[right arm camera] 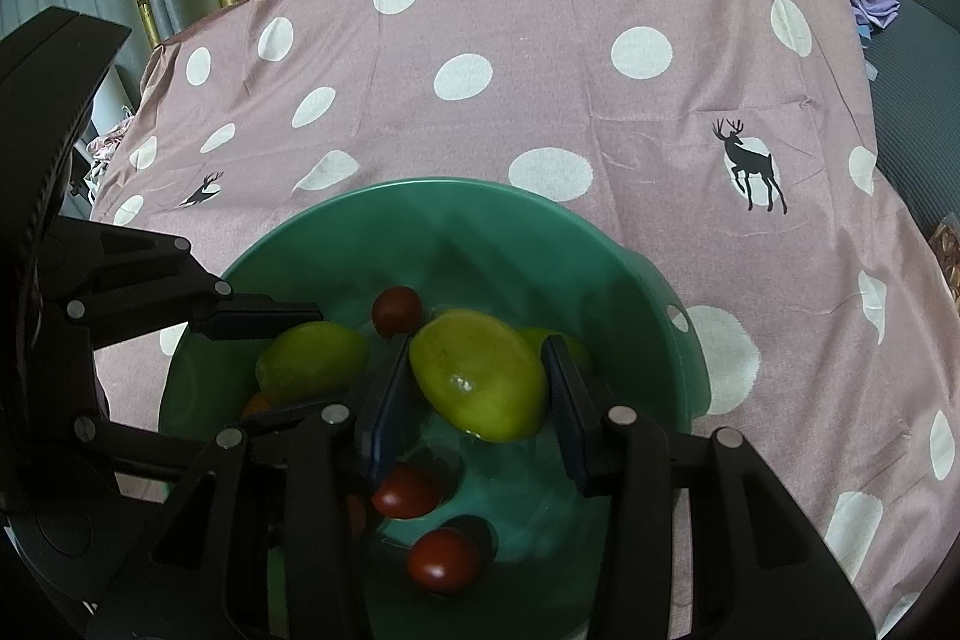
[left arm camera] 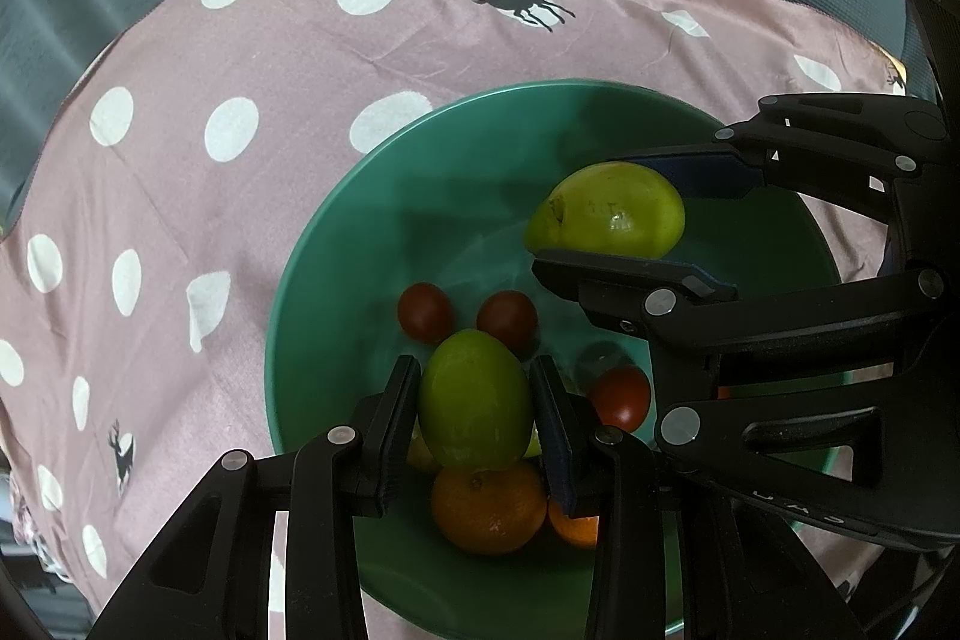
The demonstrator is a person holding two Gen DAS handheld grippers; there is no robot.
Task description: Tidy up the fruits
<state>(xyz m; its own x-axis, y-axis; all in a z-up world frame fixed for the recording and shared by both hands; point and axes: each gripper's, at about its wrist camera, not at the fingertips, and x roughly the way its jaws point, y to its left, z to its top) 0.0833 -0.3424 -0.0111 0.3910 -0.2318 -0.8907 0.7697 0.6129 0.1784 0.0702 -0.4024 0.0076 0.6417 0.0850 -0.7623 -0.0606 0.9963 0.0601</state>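
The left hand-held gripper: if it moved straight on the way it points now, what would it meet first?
The left hand-held gripper already clamps a green fruit. Straight ahead, the fruit would probably reach the two dark red fruits on the floor of the green bowl first, though depth is hard to judge.

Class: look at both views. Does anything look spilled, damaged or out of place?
Nothing looks spilled or damaged. Each gripper, left and right, clamps a green fruit over the green bowl; tomatoes and oranges lie inside it.
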